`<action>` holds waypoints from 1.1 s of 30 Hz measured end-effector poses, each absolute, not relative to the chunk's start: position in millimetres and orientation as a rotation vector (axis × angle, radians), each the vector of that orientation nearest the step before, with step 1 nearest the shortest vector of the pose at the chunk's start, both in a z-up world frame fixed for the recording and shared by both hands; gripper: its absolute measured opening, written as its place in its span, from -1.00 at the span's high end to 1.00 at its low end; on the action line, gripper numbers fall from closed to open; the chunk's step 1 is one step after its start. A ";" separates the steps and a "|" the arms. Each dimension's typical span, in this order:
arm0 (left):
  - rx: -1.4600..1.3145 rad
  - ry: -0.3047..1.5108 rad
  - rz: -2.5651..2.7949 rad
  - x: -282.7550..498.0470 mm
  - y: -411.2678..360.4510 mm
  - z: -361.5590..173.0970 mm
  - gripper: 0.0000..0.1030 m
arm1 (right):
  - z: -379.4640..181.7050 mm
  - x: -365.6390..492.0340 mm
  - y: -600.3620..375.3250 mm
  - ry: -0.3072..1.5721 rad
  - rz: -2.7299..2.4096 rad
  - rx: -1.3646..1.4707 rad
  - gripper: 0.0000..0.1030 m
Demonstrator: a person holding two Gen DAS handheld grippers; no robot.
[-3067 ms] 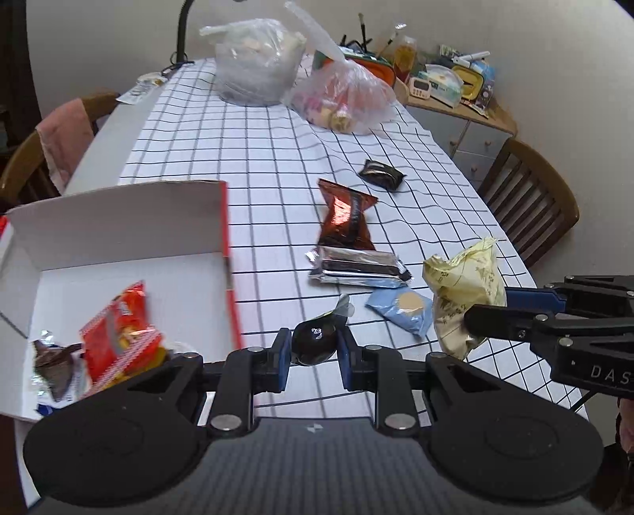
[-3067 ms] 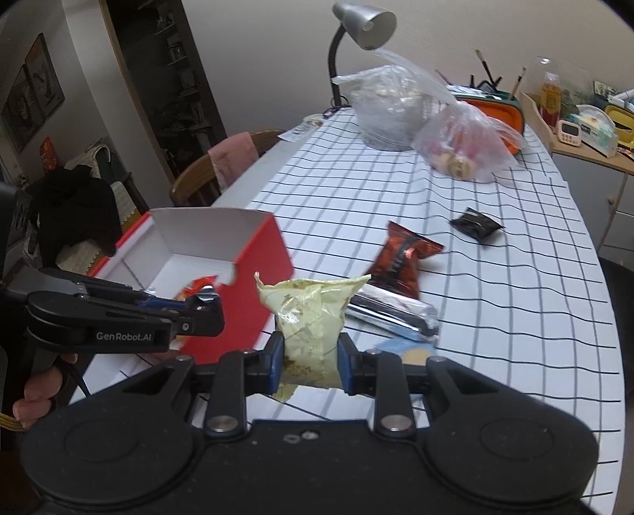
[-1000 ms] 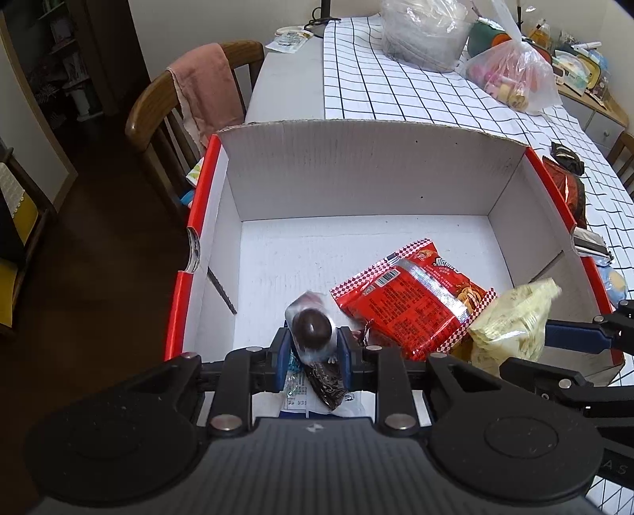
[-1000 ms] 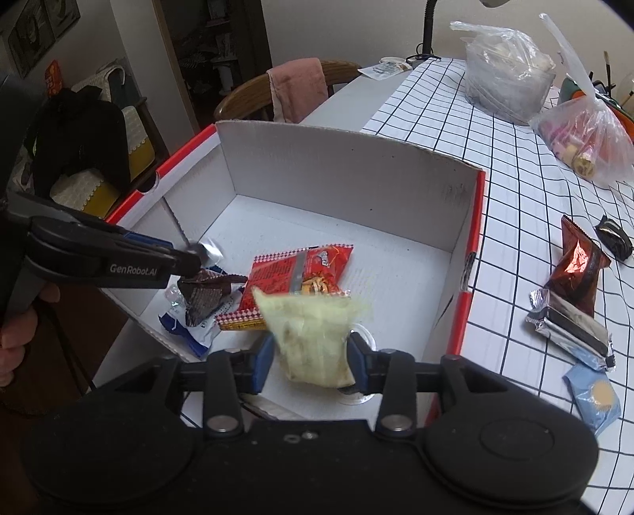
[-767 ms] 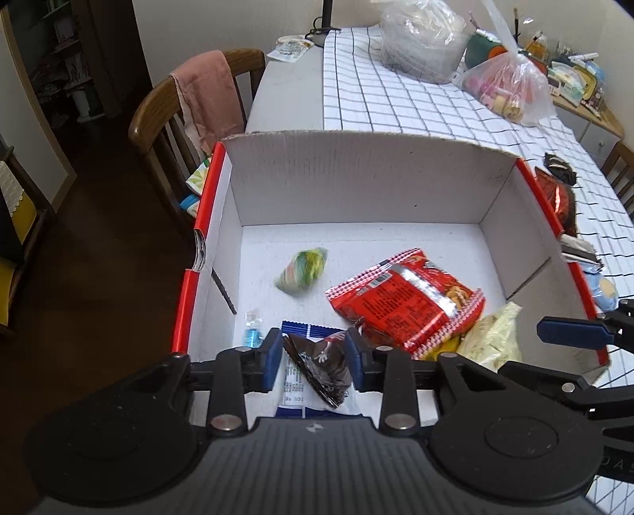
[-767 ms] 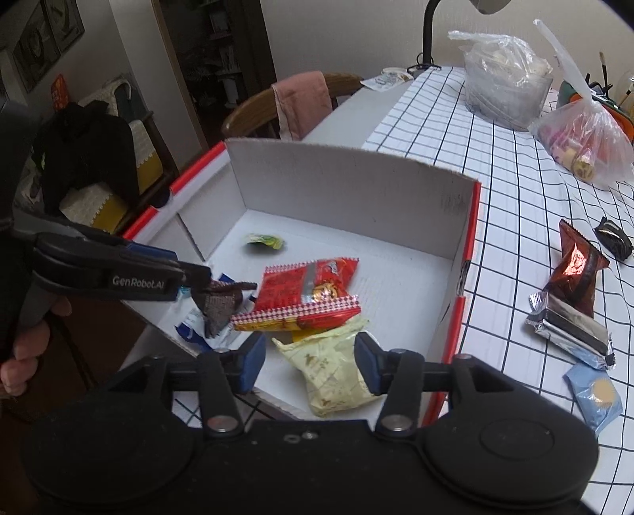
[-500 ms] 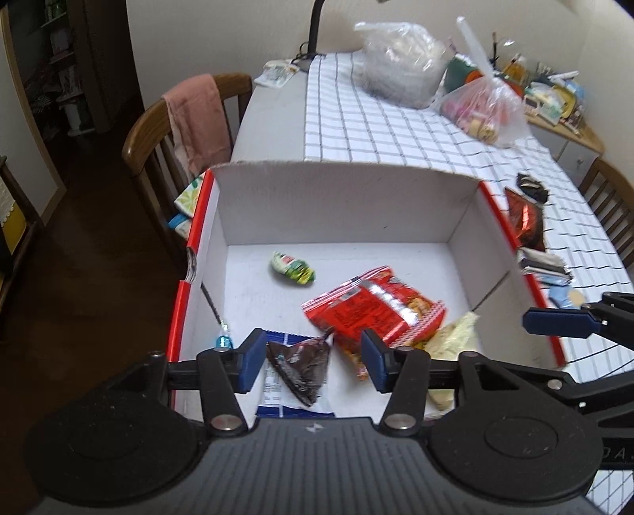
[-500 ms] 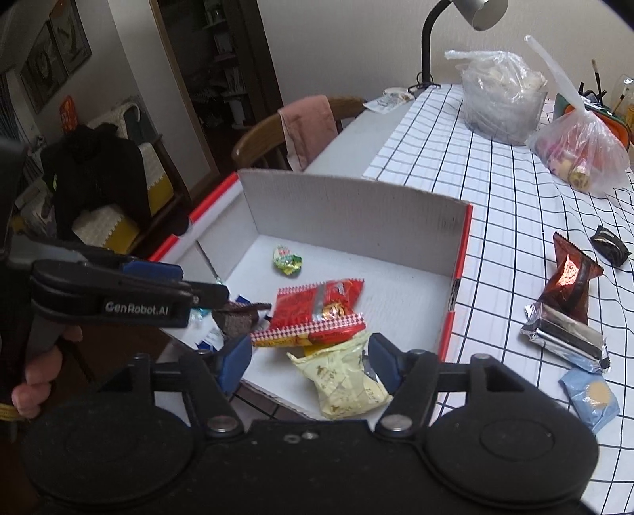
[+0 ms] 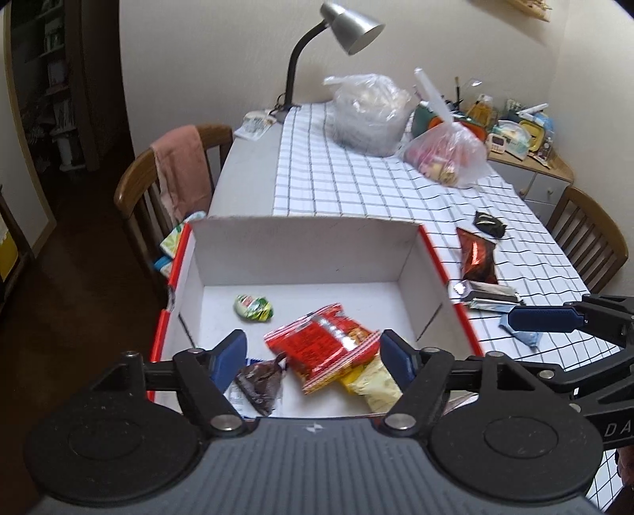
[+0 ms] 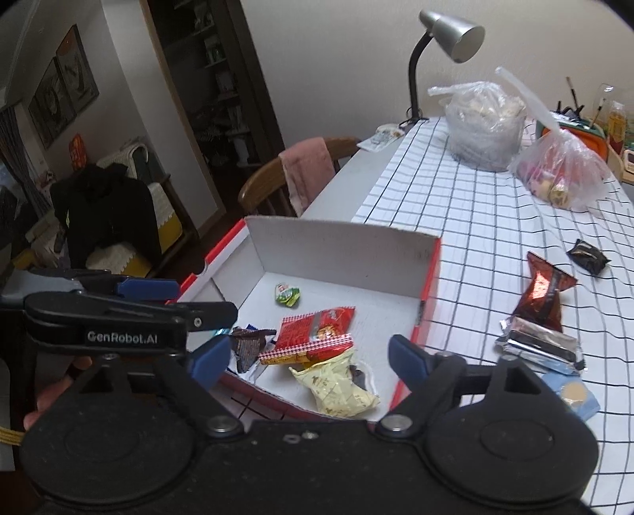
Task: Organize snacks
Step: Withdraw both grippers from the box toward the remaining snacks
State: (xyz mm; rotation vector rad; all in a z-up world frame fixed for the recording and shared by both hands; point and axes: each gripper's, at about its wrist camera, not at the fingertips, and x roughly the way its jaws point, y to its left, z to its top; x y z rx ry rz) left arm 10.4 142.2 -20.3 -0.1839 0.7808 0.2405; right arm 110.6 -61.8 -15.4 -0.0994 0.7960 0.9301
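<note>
Box (five snacks inside)

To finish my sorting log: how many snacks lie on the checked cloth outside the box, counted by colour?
Black packet: 1
Red-brown packet: 1
Silver packet: 1
Light blue packet: 1
Total: 4

Matt white cardboard box; glossy red foil packet; checked cloth tabletop; brushed metal lamp.
</note>
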 end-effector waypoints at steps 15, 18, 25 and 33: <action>-0.173 0.752 0.134 34.4 65.5 -10.6 -0.59 | -4.2 130.3 -147.8 0.755 0.849 -0.059 -0.99; -0.167 0.763 0.113 43.6 46.0 -13.5 -0.59 | -6.1 137.3 -165.3 0.759 0.839 -0.057 -0.99; -0.173 0.785 0.081 65.8 8.0 -21.0 -0.59 | -13.0 155.6 -204.5 0.762 0.812 -0.085 -0.99; -0.174 0.823 0.102 98.4 -22.9 -32.9 -0.59 | -36.0 187.9 -240.0 0.789 0.777 -0.164 -0.99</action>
